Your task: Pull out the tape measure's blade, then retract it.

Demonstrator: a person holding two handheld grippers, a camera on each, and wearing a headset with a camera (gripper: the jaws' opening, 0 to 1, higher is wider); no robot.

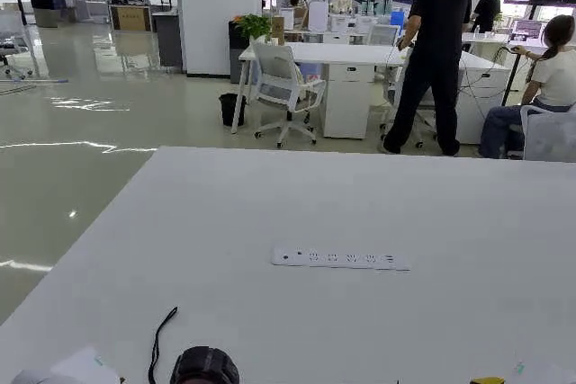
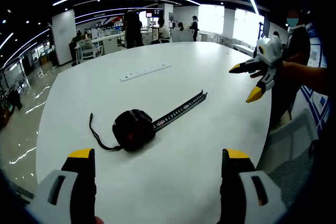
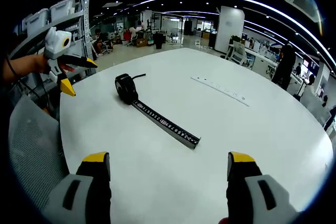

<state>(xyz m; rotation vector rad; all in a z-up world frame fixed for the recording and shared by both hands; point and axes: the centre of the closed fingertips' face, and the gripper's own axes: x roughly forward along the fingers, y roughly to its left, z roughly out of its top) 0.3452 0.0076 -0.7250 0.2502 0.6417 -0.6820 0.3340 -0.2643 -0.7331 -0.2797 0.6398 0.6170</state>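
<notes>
Lying ahead of spread jaws: tape measure (image 2: pixel 134 128), blade (image 2: pixel 181 110) out.

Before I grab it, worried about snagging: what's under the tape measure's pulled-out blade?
The blade lies flat on the bare white table; nothing else shows beneath it. The strip it covers is hidden.

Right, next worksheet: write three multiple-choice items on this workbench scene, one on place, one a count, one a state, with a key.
1. Where is the tape measure? A) on the white table B) on a chair C) on the floor
2. How many power strips lie on the table? A) three B) one C) two
3. The blade is: A) fully wound in B) bent upward C) drawn out, flat on the table
Key: 1 A, its black case rests on the tabletop; 2 B, a single white strip lies there; 3 C, it stretches from the case.
</notes>
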